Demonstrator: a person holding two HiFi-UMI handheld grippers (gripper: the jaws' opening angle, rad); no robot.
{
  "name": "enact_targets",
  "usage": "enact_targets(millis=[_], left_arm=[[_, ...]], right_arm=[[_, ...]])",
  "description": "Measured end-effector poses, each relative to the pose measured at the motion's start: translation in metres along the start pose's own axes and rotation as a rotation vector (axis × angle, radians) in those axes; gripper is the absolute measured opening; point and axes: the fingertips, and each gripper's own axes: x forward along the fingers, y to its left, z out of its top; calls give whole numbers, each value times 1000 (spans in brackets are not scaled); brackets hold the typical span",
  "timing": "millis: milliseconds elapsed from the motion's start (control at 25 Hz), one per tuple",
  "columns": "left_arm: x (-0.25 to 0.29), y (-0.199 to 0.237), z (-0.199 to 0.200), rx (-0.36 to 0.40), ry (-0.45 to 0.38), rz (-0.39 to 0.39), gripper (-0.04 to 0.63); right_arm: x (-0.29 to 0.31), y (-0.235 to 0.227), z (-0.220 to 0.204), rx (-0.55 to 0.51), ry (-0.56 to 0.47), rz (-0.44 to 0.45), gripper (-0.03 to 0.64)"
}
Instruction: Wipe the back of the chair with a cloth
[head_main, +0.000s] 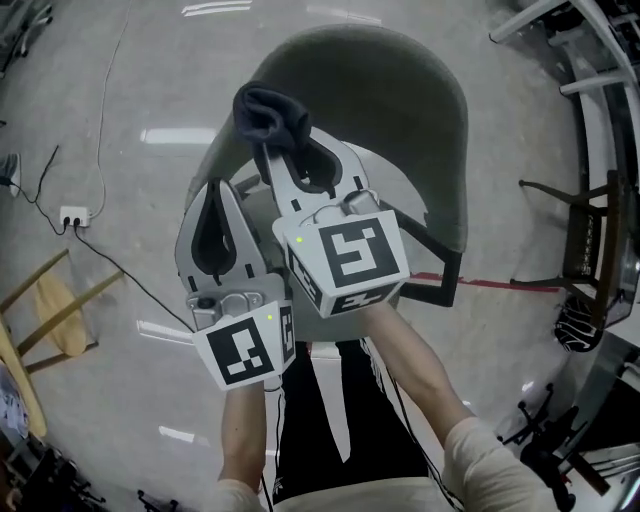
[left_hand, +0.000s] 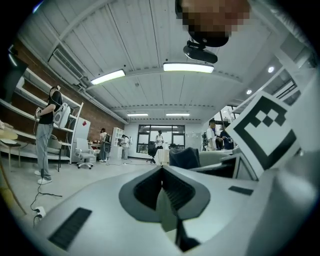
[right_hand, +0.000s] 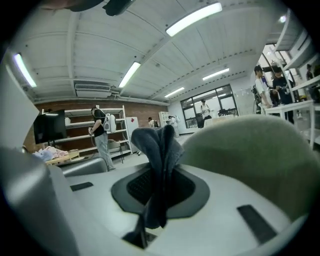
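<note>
A grey-green chair (head_main: 400, 110) with a curved back stands below me in the head view. My right gripper (head_main: 288, 155) is shut on a dark blue-grey cloth (head_main: 268, 115), which bunches up above the fingertips over the chair seat. In the right gripper view the cloth (right_hand: 159, 150) hangs pinched between the jaws, with the chair back (right_hand: 255, 150) close on the right. My left gripper (head_main: 215, 205) sits beside and below the right one, shut, with nothing between its jaws; its own view shows the closed tips (left_hand: 161, 172).
A power strip (head_main: 72, 216) with cables lies on the floor at left. A wooden stool (head_main: 55, 310) stands at the lower left, dark chairs and racks (head_main: 590, 250) at the right. Several people (left_hand: 46, 130) stand further off in the room by shelves.
</note>
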Motion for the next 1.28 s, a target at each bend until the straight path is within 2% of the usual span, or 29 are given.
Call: enact_targets(millis=[280,560,1040,1280], left_arm=[[-15,54,-10,35,17,85,15],[-16,74,-20,37,40,108,15],[5,54,-28,28,51,45,15],[14,33,-37,22,65,0,15]], right_arm=[[37,31,-40,27,73,71,58],[60,35,-52,14,98,59,58],[55,-30,-53,16,104,-91,58],[36,-84,-48,67,85,-221,58]])
